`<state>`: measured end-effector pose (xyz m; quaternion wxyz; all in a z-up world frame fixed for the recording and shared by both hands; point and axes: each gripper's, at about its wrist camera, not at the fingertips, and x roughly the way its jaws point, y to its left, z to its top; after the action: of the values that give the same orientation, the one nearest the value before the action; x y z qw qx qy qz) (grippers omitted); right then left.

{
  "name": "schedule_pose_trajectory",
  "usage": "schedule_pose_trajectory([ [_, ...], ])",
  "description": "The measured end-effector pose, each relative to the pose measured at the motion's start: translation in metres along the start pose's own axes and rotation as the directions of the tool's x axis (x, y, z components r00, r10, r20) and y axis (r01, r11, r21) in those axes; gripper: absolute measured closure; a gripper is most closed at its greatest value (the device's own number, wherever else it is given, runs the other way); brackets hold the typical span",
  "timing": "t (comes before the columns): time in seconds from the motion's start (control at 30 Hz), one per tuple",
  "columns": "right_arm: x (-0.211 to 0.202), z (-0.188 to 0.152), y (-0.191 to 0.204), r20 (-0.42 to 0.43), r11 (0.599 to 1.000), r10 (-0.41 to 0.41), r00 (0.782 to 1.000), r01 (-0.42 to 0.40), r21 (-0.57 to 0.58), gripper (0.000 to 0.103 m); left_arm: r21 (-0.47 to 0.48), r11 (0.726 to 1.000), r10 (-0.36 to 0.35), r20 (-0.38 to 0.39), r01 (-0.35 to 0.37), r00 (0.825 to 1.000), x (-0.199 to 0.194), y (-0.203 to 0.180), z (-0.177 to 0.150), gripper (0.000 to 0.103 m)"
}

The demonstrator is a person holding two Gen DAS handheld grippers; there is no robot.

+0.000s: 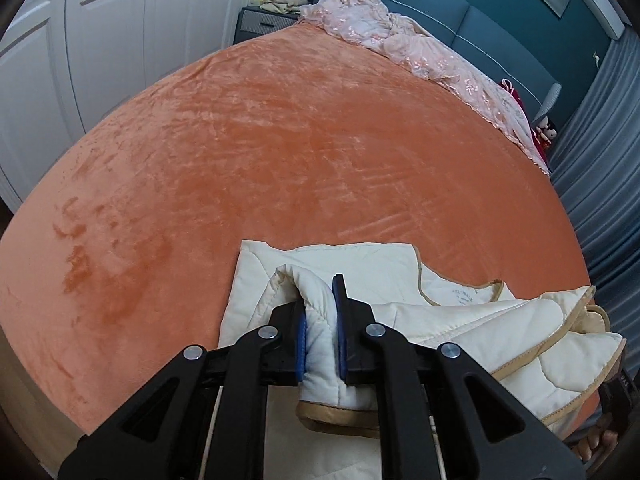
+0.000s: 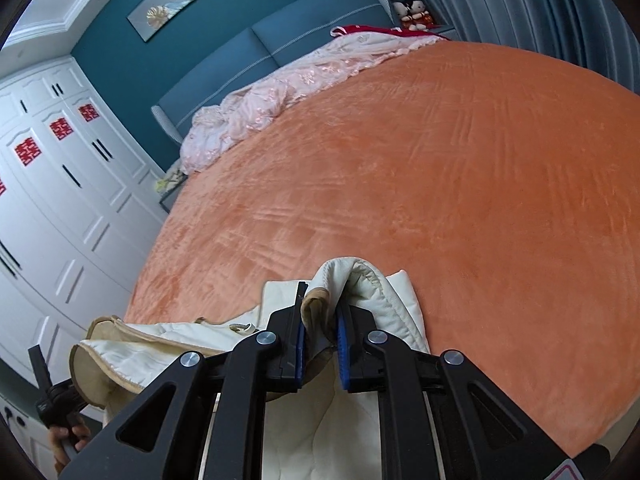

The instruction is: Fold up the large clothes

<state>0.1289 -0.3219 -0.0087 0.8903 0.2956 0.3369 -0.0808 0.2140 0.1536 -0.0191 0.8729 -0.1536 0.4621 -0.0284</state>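
A cream quilted garment with tan trim (image 1: 460, 320) lies at the near edge of an orange bed (image 1: 280, 152). My left gripper (image 1: 320, 312) is shut on a bunched fold of it, and the cloth hangs down below the jaws. My right gripper (image 2: 320, 320) is shut on another bunched part of the same garment (image 2: 168, 344), near its tan trim. The garment sags between the two grippers. In the right wrist view the left gripper (image 2: 44, 380) shows at the lower left, and the bed (image 2: 440, 184) spreads ahead.
A pink embroidered quilt (image 1: 420, 52) is bunched along the blue headboard (image 2: 300, 32). White wardrobes (image 2: 60, 200) stand on one side of the bed, grey curtains (image 1: 608, 160) on the other. Soft toys (image 2: 414, 10) sit on a nightstand.
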Motion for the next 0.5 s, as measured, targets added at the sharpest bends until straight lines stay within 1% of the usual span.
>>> schedule_pose_trajectory([
  [0.07,0.011,0.005,-0.007,-0.014,0.999,0.023,1.0,-0.022,0.047,0.083,-0.001,1.0,0.009,-0.027,-0.009,1.0,0.012,0.0,0.003,0.091],
  [0.13,0.009,0.007,-0.012,0.0,0.994,0.06,0.998,-0.06,0.09,0.079,-0.008,1.0,-0.002,-0.03,0.002,1.0,0.013,0.003,0.006,0.091],
  [0.17,0.006,0.009,-0.013,0.015,0.992,0.08,0.997,-0.081,0.102,0.078,-0.018,1.0,-0.017,-0.027,0.016,0.999,0.01,0.005,0.008,0.091],
  [0.23,-0.002,0.011,-0.015,0.04,0.989,0.107,0.993,-0.11,0.1,0.075,-0.044,0.997,-0.067,-0.009,0.067,0.998,-0.001,0.01,0.011,0.089],
  [0.3,-0.01,0.011,-0.012,0.056,0.989,0.12,0.991,-0.124,0.076,0.074,-0.055,0.991,-0.12,0.015,0.121,0.993,-0.014,0.013,0.016,0.087],
  [0.37,-0.018,0.011,-0.009,0.083,0.99,0.129,0.988,-0.133,0.045,0.07,-0.059,0.987,-0.148,0.024,0.149,0.989,-0.021,0.014,0.02,0.087],
  [0.43,-0.032,0.01,-0.01,0.139,0.99,0.127,0.982,-0.133,0.036,0.05,-0.071,0.983,-0.165,0.033,0.167,0.986,-0.026,0.016,0.023,0.087],
  [0.47,-0.039,0.012,-0.01,0.175,0.989,0.137,0.975,-0.145,0.039,0.047,-0.078,0.981,-0.174,0.04,0.176,0.984,-0.028,0.016,0.024,0.086],
  [0.5,-0.044,0.014,-0.011,0.195,0.985,0.155,0.968,-0.167,0.046,0.046,-0.083,0.979,-0.185,0.045,0.188,0.982,-0.029,0.016,0.024,0.084],
])
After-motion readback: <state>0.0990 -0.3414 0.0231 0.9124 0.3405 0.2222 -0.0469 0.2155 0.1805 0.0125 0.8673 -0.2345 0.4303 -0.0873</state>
